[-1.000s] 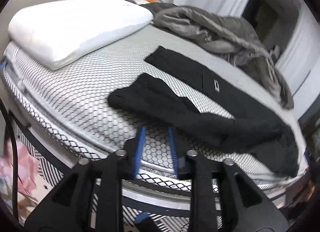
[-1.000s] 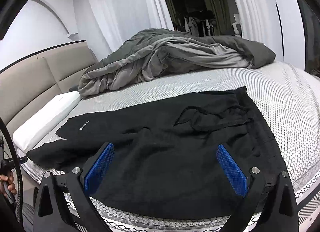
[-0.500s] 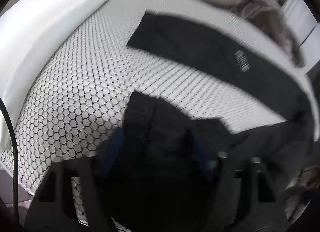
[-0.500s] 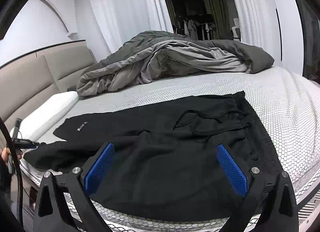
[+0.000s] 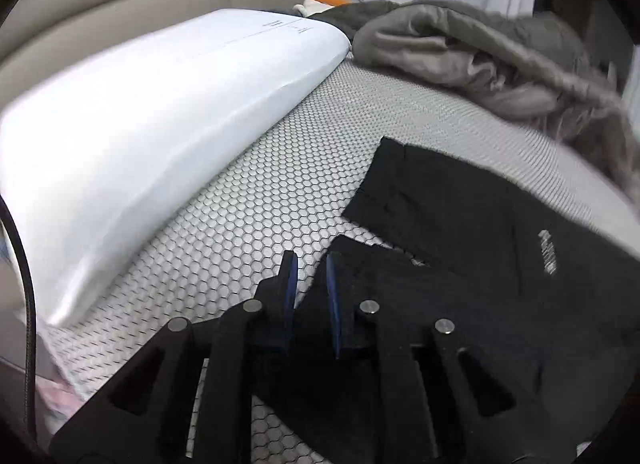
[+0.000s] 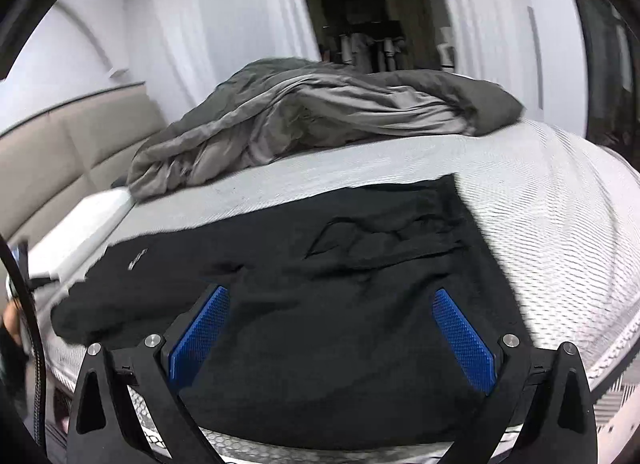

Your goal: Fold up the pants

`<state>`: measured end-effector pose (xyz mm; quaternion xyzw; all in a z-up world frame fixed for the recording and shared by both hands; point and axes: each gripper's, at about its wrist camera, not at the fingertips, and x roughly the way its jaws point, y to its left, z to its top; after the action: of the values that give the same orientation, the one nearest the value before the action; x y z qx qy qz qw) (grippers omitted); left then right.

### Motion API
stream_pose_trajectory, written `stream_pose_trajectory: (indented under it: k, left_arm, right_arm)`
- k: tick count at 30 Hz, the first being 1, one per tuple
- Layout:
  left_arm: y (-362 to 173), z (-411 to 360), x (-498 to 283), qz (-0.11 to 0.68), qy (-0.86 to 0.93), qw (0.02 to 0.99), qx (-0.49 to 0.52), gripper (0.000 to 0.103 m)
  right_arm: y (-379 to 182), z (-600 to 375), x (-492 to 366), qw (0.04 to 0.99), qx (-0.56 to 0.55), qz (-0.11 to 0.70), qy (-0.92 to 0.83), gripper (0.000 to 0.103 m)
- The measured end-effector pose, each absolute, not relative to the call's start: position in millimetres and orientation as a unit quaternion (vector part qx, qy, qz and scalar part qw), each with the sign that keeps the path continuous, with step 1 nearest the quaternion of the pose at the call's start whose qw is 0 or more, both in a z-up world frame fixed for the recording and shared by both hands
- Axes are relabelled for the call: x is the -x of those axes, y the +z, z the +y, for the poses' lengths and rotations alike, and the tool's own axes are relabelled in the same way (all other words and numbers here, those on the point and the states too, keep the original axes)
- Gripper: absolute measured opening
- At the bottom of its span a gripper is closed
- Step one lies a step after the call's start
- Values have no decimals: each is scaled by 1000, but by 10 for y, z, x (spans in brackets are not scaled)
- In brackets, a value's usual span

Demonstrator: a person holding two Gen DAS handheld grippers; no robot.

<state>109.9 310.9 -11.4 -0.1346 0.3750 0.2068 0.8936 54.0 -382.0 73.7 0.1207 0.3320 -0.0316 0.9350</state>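
On the bed (image 5: 304, 167), black pants (image 6: 320, 304) lie spread across the honeycomb-patterned cover, waistband and drawstring toward the right wrist view's far right, both legs running toward the pillow (image 5: 160, 111). A grey duvet (image 6: 320, 111) is heaped behind, clear of the garment.

Left gripper (image 5: 310, 276): jaws closing, now a narrow gap. Its tips sit at the hem of the nearer leg; black cloth appears to lie between and under the pads, but whether they have pinched it cannot be told.

Right gripper (image 6: 332, 328): jaws wide apart, holding nothing, hovering over the seat of the pants near the bed's edge.

Risks, as judged:
- The left jaws may close on only the top layer of the hem, or on the cover with it; a lift would then drag the leg open or pull the cover.
- The two legs lie splayed, not stacked; folding one without aligning them would leave a crooked fold.
- The seat lies close to the bed's edge, so a hard pull could slide the garment off.
- The loose drawstring may bunch inside a fold.

Markings: a small white logo (image 5: 548, 258) on the far leg, blurred and unreadable. Faint print on the pillow near its far end, too small to read.
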Motion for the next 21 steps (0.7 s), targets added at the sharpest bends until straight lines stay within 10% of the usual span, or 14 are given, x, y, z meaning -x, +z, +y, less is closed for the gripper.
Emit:
stream_pose_trajectory:
  k: [7,14,19,21]
  left_arm:
    - [-26,3018,-727,336,175,906,190,19]
    - [136,2256,-560,310,90,930,173,101]
    - [169,1681,-660,293,61,940,162,102]
    - [124,1559,-694,291,54,941,164,102]
  right_arm:
    - [796,-4797,-390,910,-153,373,-99,103]
    - [301,-5310,-869,862,-239,446,-36,95]
    - [84,-5309,-1462,848,-249,468,0,71]
    - [-25,-5304,-1749,840,-242,486,4,43]
